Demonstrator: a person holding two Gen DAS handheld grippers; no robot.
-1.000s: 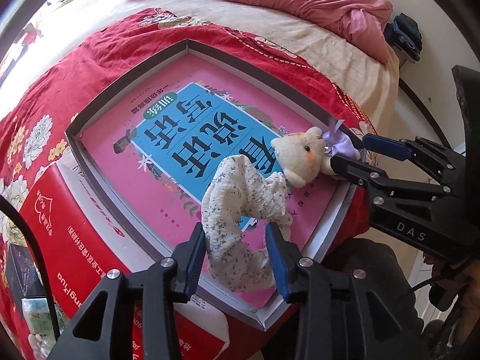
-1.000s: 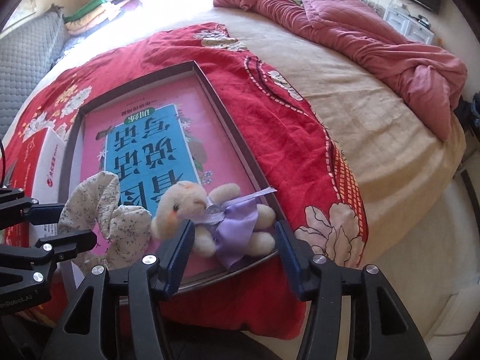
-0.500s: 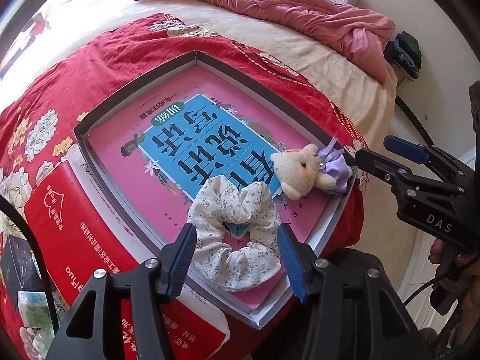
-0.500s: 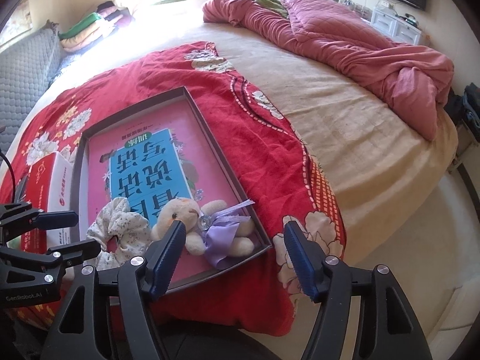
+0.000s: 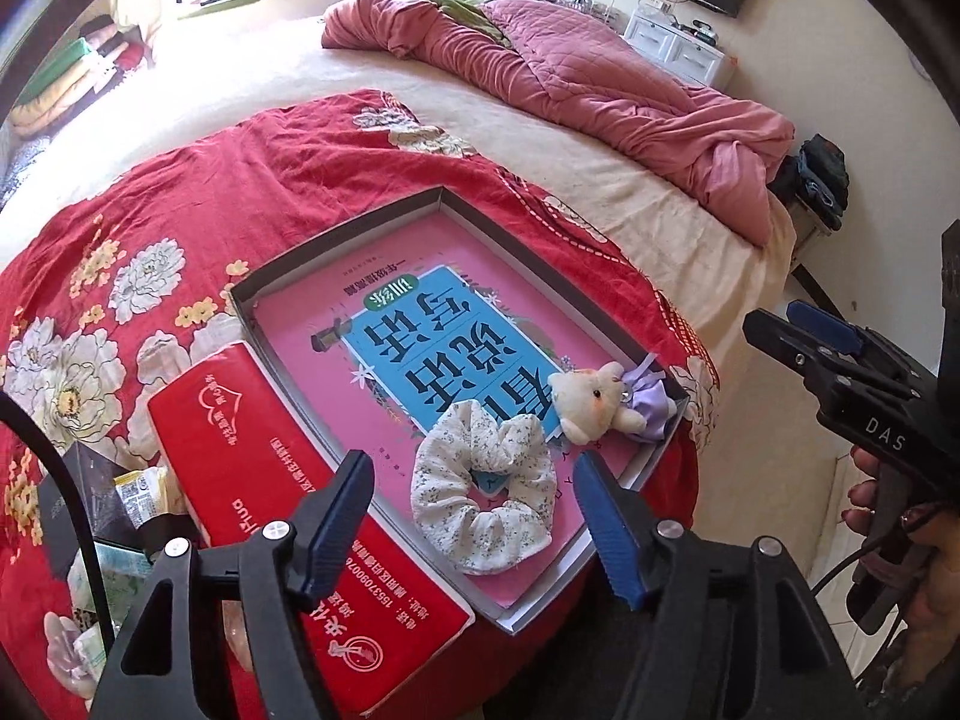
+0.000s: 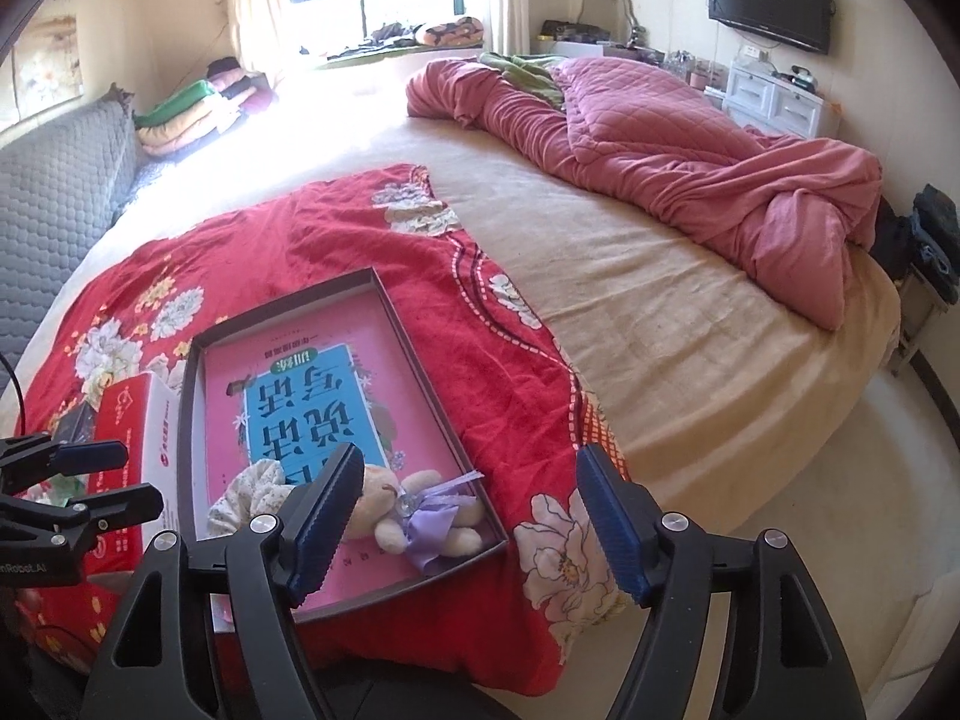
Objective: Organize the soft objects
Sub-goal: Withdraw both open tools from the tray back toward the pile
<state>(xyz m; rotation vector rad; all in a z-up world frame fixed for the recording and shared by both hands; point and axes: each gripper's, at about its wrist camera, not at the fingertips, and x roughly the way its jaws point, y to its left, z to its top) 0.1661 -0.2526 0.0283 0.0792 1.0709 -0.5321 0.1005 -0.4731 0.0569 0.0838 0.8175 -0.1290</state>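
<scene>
On the left wrist camera I see my left gripper point(image 5: 474, 516) hanging over the near end of the shallow box point(image 5: 336, 252), jaws opening and holding nothing; the floral scrunchie point(image 5: 480, 495) lies free below and between them on the pink book point(image 5: 384, 324) inside the box. The little plush toy point(image 5: 600, 399) in its purple bow rests just beside the scrunchie, in the box's near right corner. A red tissue pack point(image 5: 252, 468) sits against the box's left side on the red floral blanket point(image 5: 180, 204). On the right wrist camera my right gripper point(image 6: 468, 516) is also widening and empty, above the plush toy point(image 6: 420, 510); its left finger partly covers the toy's head and the scrunchie point(image 6: 252, 489).
</scene>
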